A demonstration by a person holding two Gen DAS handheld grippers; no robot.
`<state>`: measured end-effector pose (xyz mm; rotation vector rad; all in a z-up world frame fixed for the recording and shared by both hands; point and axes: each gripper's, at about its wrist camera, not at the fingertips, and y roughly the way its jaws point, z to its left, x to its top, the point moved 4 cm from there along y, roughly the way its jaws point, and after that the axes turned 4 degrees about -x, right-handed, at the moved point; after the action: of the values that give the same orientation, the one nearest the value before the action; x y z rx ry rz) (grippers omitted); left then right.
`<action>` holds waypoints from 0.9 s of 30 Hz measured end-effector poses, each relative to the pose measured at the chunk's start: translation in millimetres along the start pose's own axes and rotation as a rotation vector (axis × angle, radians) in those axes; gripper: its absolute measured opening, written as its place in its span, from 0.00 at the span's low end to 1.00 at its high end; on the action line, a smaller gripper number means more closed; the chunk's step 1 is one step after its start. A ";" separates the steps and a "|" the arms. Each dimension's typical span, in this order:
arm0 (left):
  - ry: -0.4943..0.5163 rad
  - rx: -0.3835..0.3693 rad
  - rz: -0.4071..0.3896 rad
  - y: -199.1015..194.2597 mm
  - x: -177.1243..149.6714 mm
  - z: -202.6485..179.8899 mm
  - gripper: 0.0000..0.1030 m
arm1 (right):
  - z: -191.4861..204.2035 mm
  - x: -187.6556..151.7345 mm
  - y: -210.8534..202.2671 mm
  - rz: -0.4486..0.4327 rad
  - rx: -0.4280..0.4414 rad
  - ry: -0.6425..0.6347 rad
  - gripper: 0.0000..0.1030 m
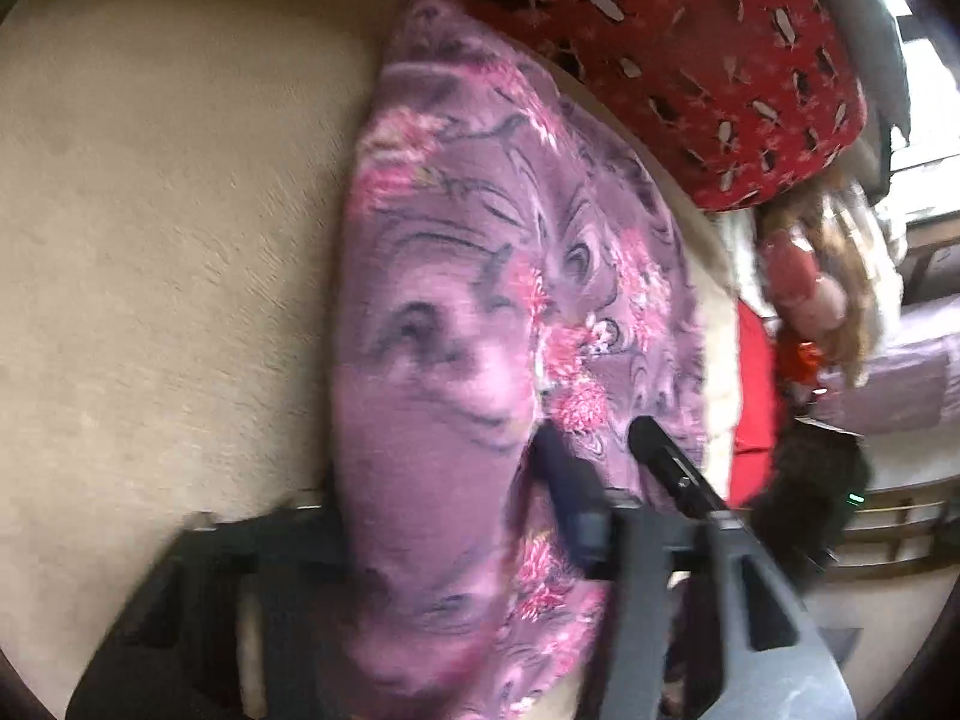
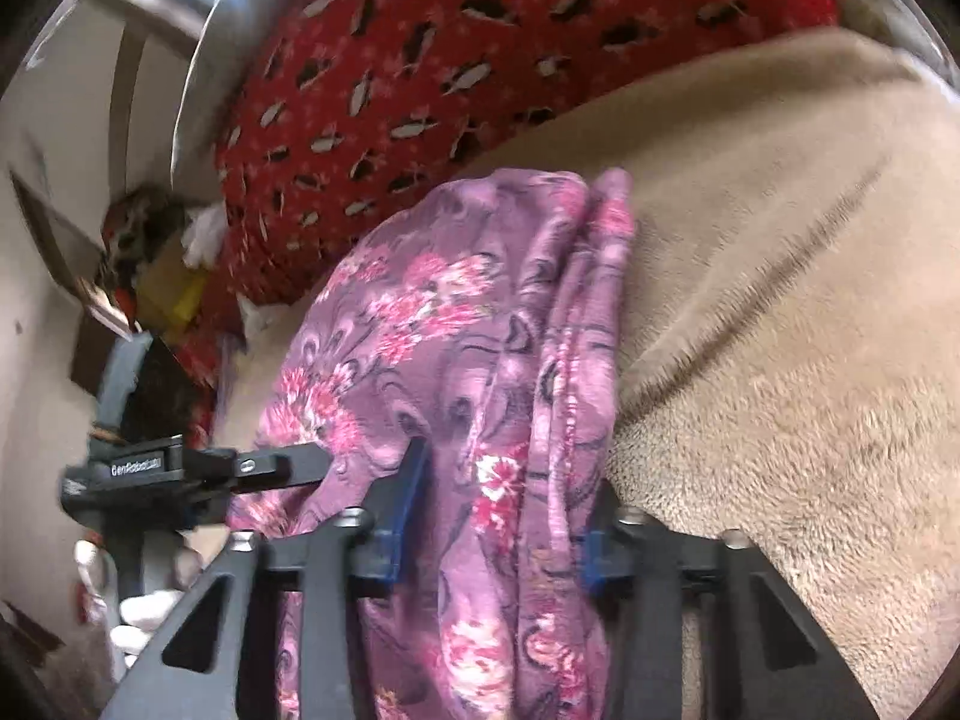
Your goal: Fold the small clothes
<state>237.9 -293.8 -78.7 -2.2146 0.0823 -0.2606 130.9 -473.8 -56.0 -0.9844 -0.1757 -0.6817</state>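
lying across a beige fleece blanket: a purple floral garment, folded into a long bunched strip with layered edges along one side, its far end close under a red patterned pillow. straddling the near end of that strip, the right gripper, blue-padded fingers spread wide on either side of the cloth, one pad pressed against the fabric, the other mostly hidden behind the folds; not clamped, as far as can be told. reaching in from the side in the right wrist view, the left gripper, tip buried in the edge of the purple cloth. in the left wrist view, same left gripper with dark fingers a narrow gap apart over the purple floral garment, fabric bunched up beside one finger; blurred, so cannot tell whether any cloth is pinched. beyond, beige fleece blanket, red patterned pillow, and a cluttered heap of items near the edge, too blurred to name.
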 end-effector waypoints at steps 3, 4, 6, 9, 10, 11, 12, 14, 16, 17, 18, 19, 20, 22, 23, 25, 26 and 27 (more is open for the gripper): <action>0.062 0.054 -0.047 -14.1 -4.3 -10.5 0.23 | 16.2 0.3 -7.8 -0.025 -0.101 -0.093 0.25; 0.079 0.068 -0.057 -17.5 -5.9 -13.4 0.23 | 19.7 0.3 -10.3 -0.035 -0.120 -0.106 0.23; 0.105 0.097 -0.077 -26.7 -10.6 -17.9 0.23 | 32.5 0.6 -18.2 -0.059 -0.152 -0.133 0.22; 0.136 0.109 -0.111 -48.9 -18.4 -17.7 0.23 | 54.0 -5.1 -30.8 -0.084 -0.156 -0.159 0.22; 0.140 0.109 -0.124 -59.1 -21.0 -17.0 0.22 | 63.3 -7.9 -35.3 -0.091 -0.153 -0.168 0.22; 0.144 0.109 -0.137 -70.4 -24.0 -15.9 0.23 | 70.6 -9.0 -37.2 -0.094 -0.148 -0.172 0.22; 0.147 0.114 -0.147 -79.4 -26.0 -14.5 0.23 | 80.1 -11.5 -41.3 -0.099 -0.140 -0.176 0.22; 0.154 0.134 -0.171 -100.8 -33.9 -8.5 0.23 | 97.4 -16.7 -46.2 -0.104 -0.111 -0.171 0.22; 0.154 0.155 -0.186 -117.0 -40.0 -0.6 0.23 | 113.8 -26.3 -50.4 -0.102 -0.084 -0.162 0.22; 0.149 0.164 -0.192 -125.2 -44.4 5.5 0.23 | 122.0 -31.6 -50.4 -0.097 -0.075 -0.163 0.22; 0.142 0.170 -0.194 -130.7 -47.7 10.5 0.23 | 130.8 -38.1 -49.5 -0.092 -0.067 -0.165 0.22; 0.129 0.174 -0.193 -136.5 -52.6 19.1 0.23 | 137.6 -43.9 -48.9 -0.087 -0.059 -0.165 0.22; 0.120 0.174 -0.191 -139.9 -58.0 26.0 0.23 | 143.8 -49.7 -47.8 -0.080 -0.051 -0.162 0.22; 0.099 0.177 -0.182 -142.9 -68.4 39.7 0.23 | 154.8 -61.8 -43.3 -0.067 -0.036 -0.150 0.22; 0.093 0.179 -0.174 -142.9 -74.3 47.6 0.23 | 158.5 -69.0 -41.0 -0.057 -0.028 -0.140 0.22; 0.080 0.183 -0.158 -140.6 -84.2 59.6 0.23 | 162.4 -79.5 -35.5 -0.042 -0.022 -0.122 0.22; 0.076 0.187 -0.144 -136.4 -89.7 65.8 0.24 | 162.3 -84.8 -33.3 -0.035 -0.021 -0.112 0.22; 0.076 0.198 -0.129 -131.0 -95.1 73.1 0.25 | 160.1 -93.1 -30.0 -0.025 -0.019 -0.092 0.23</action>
<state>156.6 -142.6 -33.3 -2.0157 -0.0444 -0.4068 65.8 -312.5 14.4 -1.0338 -0.2633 -0.6627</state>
